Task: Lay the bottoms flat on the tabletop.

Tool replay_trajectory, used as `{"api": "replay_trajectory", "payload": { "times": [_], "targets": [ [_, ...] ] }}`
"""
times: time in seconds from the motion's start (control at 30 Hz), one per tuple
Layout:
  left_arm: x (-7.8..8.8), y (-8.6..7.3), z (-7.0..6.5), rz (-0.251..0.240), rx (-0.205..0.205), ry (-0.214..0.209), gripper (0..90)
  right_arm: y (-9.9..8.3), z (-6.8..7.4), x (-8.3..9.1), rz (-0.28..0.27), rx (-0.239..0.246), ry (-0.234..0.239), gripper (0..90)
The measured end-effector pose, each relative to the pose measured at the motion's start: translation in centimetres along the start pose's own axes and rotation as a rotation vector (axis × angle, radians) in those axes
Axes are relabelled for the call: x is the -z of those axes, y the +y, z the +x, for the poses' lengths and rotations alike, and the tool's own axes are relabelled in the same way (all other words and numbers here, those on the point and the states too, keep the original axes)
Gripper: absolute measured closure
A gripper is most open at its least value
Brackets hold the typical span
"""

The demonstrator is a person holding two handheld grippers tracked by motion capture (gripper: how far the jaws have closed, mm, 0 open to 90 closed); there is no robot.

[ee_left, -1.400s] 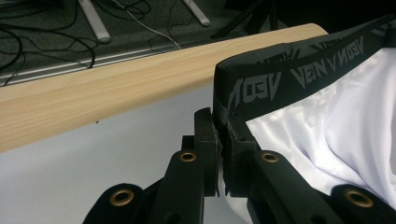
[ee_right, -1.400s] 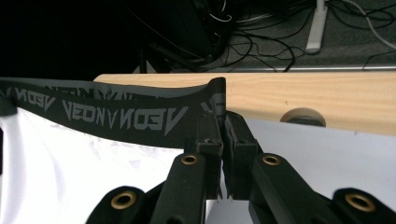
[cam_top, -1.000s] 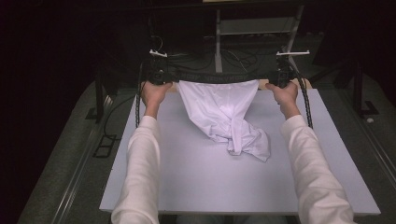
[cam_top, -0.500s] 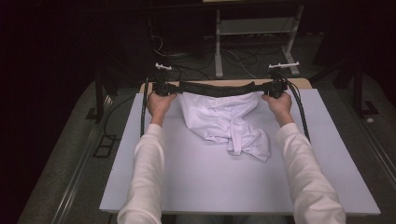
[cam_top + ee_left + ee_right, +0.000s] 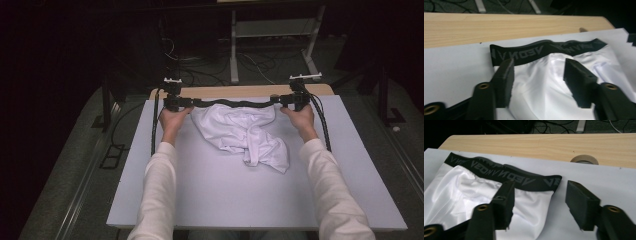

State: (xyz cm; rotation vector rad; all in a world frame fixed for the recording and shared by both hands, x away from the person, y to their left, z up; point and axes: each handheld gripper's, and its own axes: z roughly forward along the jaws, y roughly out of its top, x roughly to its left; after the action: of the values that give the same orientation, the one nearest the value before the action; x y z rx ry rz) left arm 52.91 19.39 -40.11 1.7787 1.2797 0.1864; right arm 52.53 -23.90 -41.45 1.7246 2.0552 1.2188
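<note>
A pair of white shorts (image 5: 245, 132) with a black lettered waistband (image 5: 235, 103) lies crumpled on the white board (image 5: 210, 190), the waistband stretched along the far edge. My left gripper (image 5: 176, 100) is at the waistband's left end and my right gripper (image 5: 292, 99) at its right end. In the left gripper view the left gripper (image 5: 539, 63) hangs open over the white cloth (image 5: 541, 87), its jaws just opened and apart from the fabric. In the right gripper view the right gripper (image 5: 541, 184) is likewise just opened, with the waistband's corner (image 5: 549, 182) lying loose between the jaws.
A wooden tabletop (image 5: 240, 91) sticks out beyond the board's far edge, with a tape roll (image 5: 584, 159) lying on it. Cables and a white stand (image 5: 270, 30) are on the dark floor behind. The near half of the board is bare.
Both hands sank toward the board with the waistband stretched between them. The garment now lies flat on the board, and both pairs of jaws have let go of the waistband.
</note>
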Motion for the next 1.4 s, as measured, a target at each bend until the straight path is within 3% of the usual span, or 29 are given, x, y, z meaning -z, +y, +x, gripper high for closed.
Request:
{"api": "replay_trajectory", "payload": {
  "times": [0.13, 0.23, 0.5, 0.7, 0.9, 1.13, 1.4],
  "targets": [
    [1.4, -0.5, -0.5, -0.085, 0.011, -0.021, 21.9, -0.4, 0.4, 1.4, -0.010, 0.034, 0.027, 14.9],
    [2.0, -0.9, -1.0, -0.122, 0.021, -0.059, 2.5, -0.8, 0.9, 2.5, -0.005, 0.059, 0.053, 0.0],
    [3.4, -2.5, -3.1, -0.115, -0.050, -0.082, 0.0, -2.7, 2.1, 5.1, -0.005, 0.107, 0.103, 0.0],
    [4.2, -4.0, -4.8, -0.146, -0.059, -0.129, 0.0, -4.8, 3.2, 6.7, -0.019, 0.121, 0.152, 0.0],
    [4.5, -5.6, -6.0, -0.142, -0.071, -0.146, 0.0, -6.1, 3.8, 7.4, -0.018, 0.132, 0.172, 0.0],
    [5.1, -7.2, -7.2, -0.148, -0.100, -0.139, 0.0, -8.3, 5.1, 7.8, 0.000, 0.163, 0.194, 0.0],
    [5.2, -9.2, -8.3, -0.111, -0.137, -0.136, 0.0, -10.3, 6.5, 8.0, 0.016, 0.184, 0.230, 0.0]
  ]
}}
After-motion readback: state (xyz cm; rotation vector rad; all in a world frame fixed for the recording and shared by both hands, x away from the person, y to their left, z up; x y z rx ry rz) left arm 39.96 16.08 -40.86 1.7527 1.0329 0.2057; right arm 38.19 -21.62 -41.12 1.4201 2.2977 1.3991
